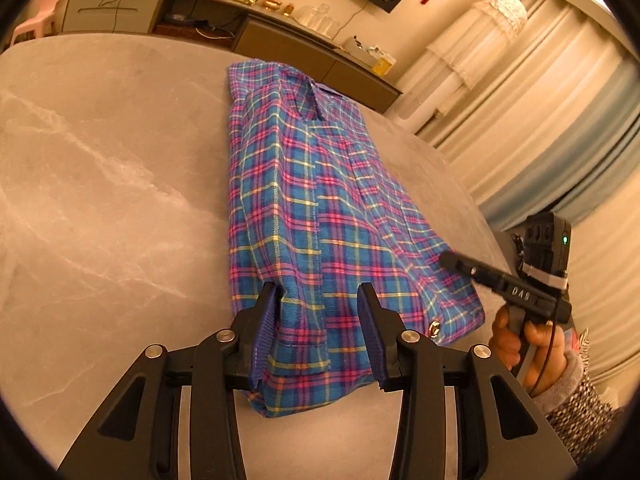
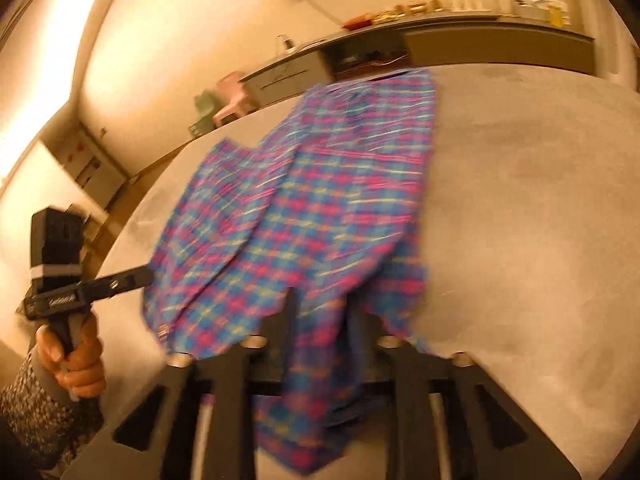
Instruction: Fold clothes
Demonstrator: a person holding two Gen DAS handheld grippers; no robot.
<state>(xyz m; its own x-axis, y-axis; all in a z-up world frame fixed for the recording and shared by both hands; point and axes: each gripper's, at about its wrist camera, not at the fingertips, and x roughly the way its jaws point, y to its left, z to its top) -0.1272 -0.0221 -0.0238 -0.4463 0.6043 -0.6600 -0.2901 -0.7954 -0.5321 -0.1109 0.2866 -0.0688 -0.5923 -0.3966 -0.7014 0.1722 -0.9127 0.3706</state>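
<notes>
Partway through, by the look of it: plaid shirt (image 1: 304,208) already narrowed into a long strip with both sides turned in, collar at the far end, lengthwise fold from hem to collar not yet made. Lying flat on the grey marbled worktop (image 1: 100,184), bright blue, pink and yellow checks, soft and a little rumpled at the near hem. Left hand-held gripper (image 1: 318,316) spread wide astride the hem; right hand-held gripper (image 2: 320,312) blurred, fabric between its fingers, grip impossible to tell.

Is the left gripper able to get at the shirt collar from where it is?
Probably yes, with a long reach. The left gripper sits at the near hem of the shirt; the collar lies at the far end, uncovered, with nothing between.
</notes>
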